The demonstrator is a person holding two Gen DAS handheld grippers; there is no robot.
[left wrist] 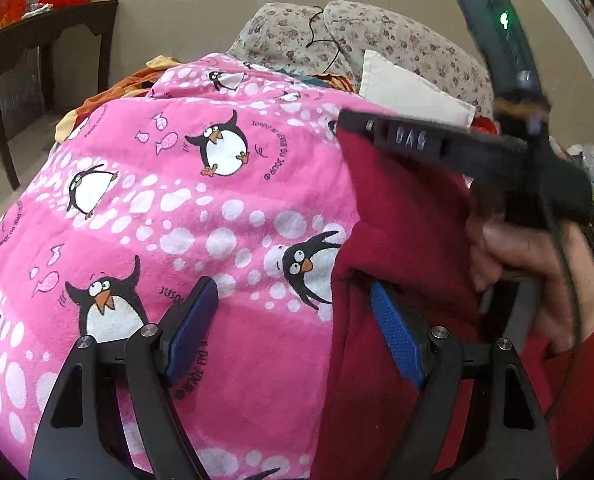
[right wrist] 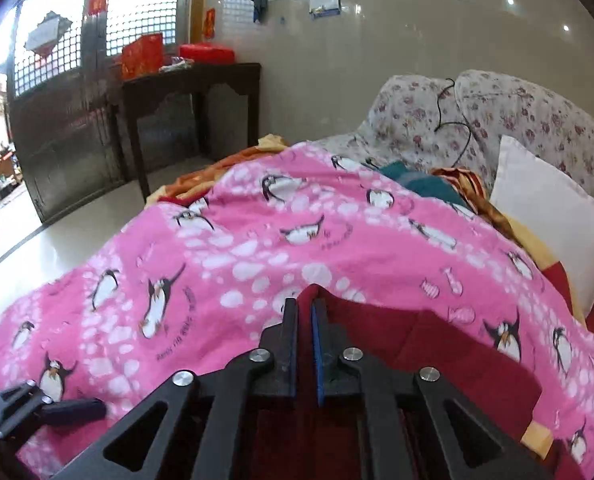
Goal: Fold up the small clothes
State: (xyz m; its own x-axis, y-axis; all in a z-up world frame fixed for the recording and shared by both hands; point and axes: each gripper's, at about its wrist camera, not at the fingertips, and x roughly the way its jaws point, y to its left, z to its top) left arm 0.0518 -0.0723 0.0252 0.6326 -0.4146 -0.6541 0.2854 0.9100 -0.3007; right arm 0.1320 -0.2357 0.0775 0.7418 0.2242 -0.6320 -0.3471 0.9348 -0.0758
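The right gripper (right wrist: 305,316) is clamped on an edge of the red garment (right wrist: 437,356), lifted over the blanket (right wrist: 257,248); the left gripper (left wrist: 293,312) is apart, the garment probably touching its right pad; next it must close there.

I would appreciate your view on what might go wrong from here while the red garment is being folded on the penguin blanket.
1. The right tongs pinch only a peak of the red garment; it may slip out.
2. The left tongs are open at the garment's edge over the pink penguin blanket; closing might catch the blanket too.
3. The two tongs are close together and may collide.
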